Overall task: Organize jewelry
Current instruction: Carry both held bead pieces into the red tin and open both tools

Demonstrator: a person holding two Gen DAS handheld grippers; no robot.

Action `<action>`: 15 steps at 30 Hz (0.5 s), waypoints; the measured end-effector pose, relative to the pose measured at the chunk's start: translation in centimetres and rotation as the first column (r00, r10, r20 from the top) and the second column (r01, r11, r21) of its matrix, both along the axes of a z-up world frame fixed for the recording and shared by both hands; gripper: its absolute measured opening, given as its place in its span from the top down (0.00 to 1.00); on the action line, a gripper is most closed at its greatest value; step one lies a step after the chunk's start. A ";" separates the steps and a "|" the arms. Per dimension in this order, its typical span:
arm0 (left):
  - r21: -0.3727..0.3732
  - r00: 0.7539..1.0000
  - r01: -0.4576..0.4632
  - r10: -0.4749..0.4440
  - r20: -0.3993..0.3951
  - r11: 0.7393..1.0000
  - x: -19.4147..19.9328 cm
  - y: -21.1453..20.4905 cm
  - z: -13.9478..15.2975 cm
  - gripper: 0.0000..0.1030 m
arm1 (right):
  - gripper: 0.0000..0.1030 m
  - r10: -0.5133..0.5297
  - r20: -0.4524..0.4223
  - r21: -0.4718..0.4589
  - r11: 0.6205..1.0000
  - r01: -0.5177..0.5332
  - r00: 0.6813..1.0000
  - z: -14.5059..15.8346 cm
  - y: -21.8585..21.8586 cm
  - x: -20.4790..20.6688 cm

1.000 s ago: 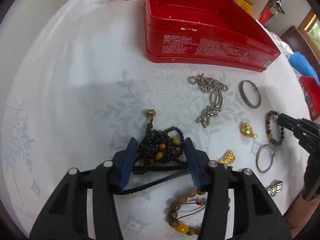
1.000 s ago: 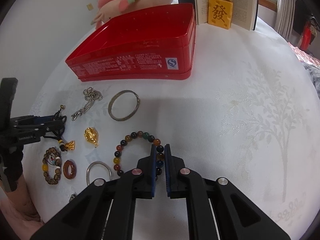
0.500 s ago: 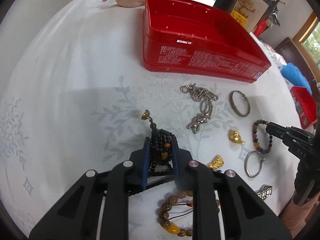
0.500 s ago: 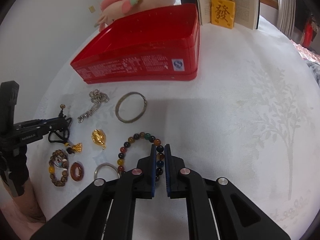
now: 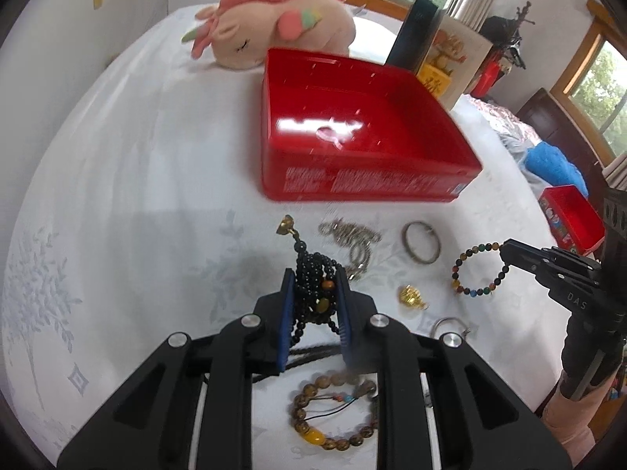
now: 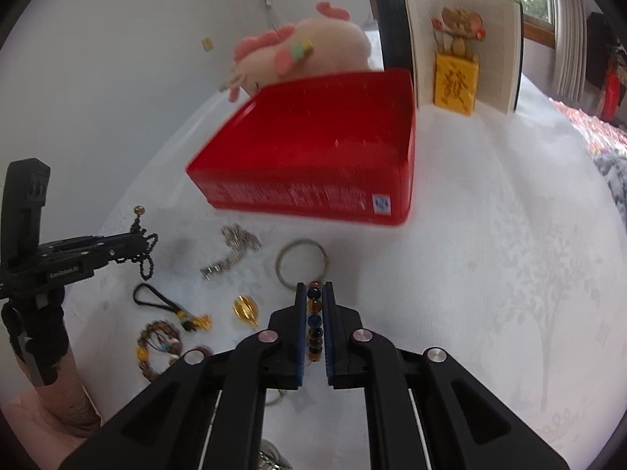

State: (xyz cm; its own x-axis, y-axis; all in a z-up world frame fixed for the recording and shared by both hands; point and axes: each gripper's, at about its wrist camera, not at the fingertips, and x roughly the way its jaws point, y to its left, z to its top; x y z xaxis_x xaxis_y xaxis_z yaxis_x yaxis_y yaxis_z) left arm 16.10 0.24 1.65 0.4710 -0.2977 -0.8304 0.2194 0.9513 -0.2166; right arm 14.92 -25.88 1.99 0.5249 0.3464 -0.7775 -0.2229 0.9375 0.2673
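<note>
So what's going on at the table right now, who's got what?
A person is sorting jewelry with two handheld grippers. The left gripper is clamped on a black bead necklace; the right gripper is clamped on a multicolored bead bracelet. Both pieces hang clear of the white tablecloth. The red box looks empty. A silver chain, bangle and gold pendant lie loose.
</note>
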 end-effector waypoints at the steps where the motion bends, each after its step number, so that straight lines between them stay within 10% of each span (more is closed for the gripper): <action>1: 0.000 1.000 0.002 -0.002 0.008 1.000 0.2 -0.3 0.5 0.82 | 0.93 -0.002 0.019 -0.004 1.000 0.002 1.000 0.5 0.0 0.1; 15: -0.013 0.996 0.001 0.000 0.094 1.000 7.2 -3.9 5.3 0.82 | 0.93 -0.007 0.156 0.085 0.996 -0.006 0.988 7.0 0.8 6.6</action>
State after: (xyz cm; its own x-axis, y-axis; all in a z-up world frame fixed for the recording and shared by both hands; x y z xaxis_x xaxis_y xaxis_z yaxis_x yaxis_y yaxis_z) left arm 23.27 -3.67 6.97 0.5468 -0.3085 -0.7783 0.2401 0.9484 -0.2072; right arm 21.50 -25.07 8.95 0.6372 0.4073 -0.6542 -0.2677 0.9130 0.3077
